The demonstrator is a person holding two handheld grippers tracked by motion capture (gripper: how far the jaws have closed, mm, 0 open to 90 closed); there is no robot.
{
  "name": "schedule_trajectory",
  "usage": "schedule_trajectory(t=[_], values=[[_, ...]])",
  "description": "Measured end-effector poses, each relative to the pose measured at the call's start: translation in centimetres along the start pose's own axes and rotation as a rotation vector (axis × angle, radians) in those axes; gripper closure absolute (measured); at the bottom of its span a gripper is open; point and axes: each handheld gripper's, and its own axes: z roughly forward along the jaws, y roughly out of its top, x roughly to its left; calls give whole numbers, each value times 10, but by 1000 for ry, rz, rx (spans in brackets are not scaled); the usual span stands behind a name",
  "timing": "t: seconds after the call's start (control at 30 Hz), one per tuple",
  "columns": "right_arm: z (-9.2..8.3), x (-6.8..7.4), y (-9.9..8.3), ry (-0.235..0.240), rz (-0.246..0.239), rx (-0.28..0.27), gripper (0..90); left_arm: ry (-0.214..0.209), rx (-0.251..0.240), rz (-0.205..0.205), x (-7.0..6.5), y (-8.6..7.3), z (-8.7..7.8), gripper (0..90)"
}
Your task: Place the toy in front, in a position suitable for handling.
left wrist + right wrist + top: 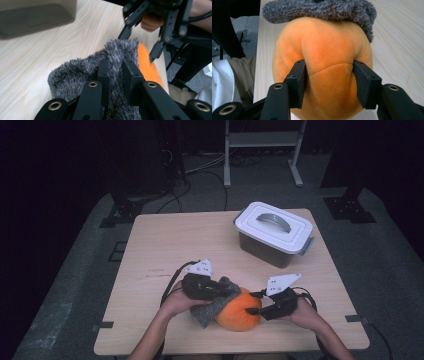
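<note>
Orange plush pumpkin (pixel 239 313) low in the high view, just right of centre, resting on the desk (pixel 165 245) near its front edge. Draped over its upper left side — a grey fuzzy cloth (pixel 216 301), one corner hanging down toward the desk at the pumpkin's left. In the right gripper view, same pumpkin (pixel 322 75) large in the middle, the cloth (pixel 319 10) lying across its top.

Left tongs (pixel 115 71) clenched on the cloth (pixel 82 72), a fold of grey fleece pinched between the two black pads at the lower centre of the left gripper view; a sliver of orange (pixel 147 67) beside it at right. In the high view, left tongs (pixel 224 289) at the pumpkin's upper left, hand behind them.

Right tongs (pixel 329 80) grasping the pumpkin — pads pressed into the plush on both sides, the fabric bulging between them. In the high view, right tongs (pixel 254 308) at the pumpkin's right flank.

Farther off, upper right of the desk: a dark bin with a white lid (pixel 274 226) and grey handle, well apart from the pumpkin.
</note>
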Motion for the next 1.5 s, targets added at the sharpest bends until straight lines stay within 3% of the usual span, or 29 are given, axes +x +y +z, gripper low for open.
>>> schedule_trajectory(t=[0.33, 0.43, 0.6, 0.73, 0.9, 1.0, 1.07, 1.2, 1.27, 1.43, 1.5], values=[[0, 5, 3, -9, -36, 11, 465, 24, -14, -118, 14, -47, -19, 769], [1, 5, 5, -12, -50, 15, 466, 17, -22, -136, 15, -53, -21, 770], [2, 7, 7, -18, -49, 22, 464, 29, 10, -109, 13, -43, -20, 778], [1, 8, 7, -22, -52, 22, 458, 23, -16, -77, 8, -29, -20, 779], [3, 10, 9, -16, -62, 23, 448, 1, -26, -7, -6, -7, -14, 778], [3, 11, 9, -15, -60, 22, 421, 0, 4, 27, -12, -1, -8, 778], [2, 10, 9, -11, -46, 23, 378, 3, 20, 27, -13, -3, -6, 779], [-3, 4, 11, -6, -13, -2, 293, 0, 7, 6, -11, -12, -8, 784], [-6, 0, 12, 5, 6, -25, 275, 0, 1, -1, -11, -16, -10, 784], [-16, -9, 8, -33, 45, -41, 244, -12, -6, -18, -9, -24, -17, 783], [-15, -13, 4, -12, 72, -40, 244, -13, -12, -27, -8, -28, -19, 782]])
